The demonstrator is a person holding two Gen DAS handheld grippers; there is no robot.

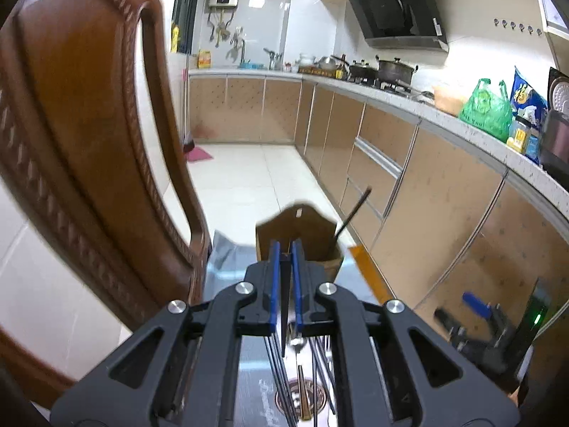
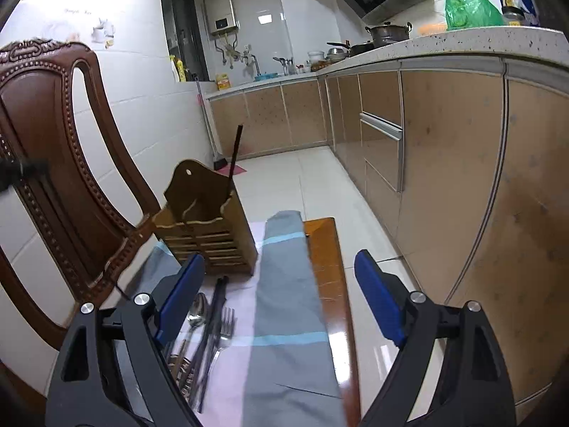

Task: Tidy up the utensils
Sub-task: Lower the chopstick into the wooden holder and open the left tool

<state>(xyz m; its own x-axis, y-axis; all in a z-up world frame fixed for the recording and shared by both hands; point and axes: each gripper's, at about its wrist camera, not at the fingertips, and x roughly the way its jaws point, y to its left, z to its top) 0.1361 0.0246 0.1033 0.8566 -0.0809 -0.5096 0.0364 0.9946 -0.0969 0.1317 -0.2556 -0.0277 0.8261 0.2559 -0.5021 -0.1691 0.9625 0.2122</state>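
A wooden utensil holder (image 1: 295,226) (image 2: 209,235) stands at the far end of the table, and one dark chopstick (image 1: 352,213) (image 2: 234,153) leans out of it. My left gripper (image 1: 285,259) is shut just before the holder, with a thin dark stick, seemingly a chopstick (image 1: 283,306), pinched between its blue pads. Below it lie dark chopsticks and a spoon (image 1: 297,341). My right gripper (image 2: 281,302) stands wide open over the grey cloth (image 2: 288,284), nothing between its fingers. To its left lie a spoon (image 2: 199,311), a fork (image 2: 225,323) and dark chopsticks (image 2: 213,316).
A carved brown wooden chair (image 1: 81,124) (image 2: 53,142) stands close on the left of the table. The glossy orange table edge (image 2: 330,267) runs along the right, with white floor tiles and kitchen cabinets (image 2: 444,178) beyond. The other gripper (image 1: 476,306) shows low right in the left wrist view.
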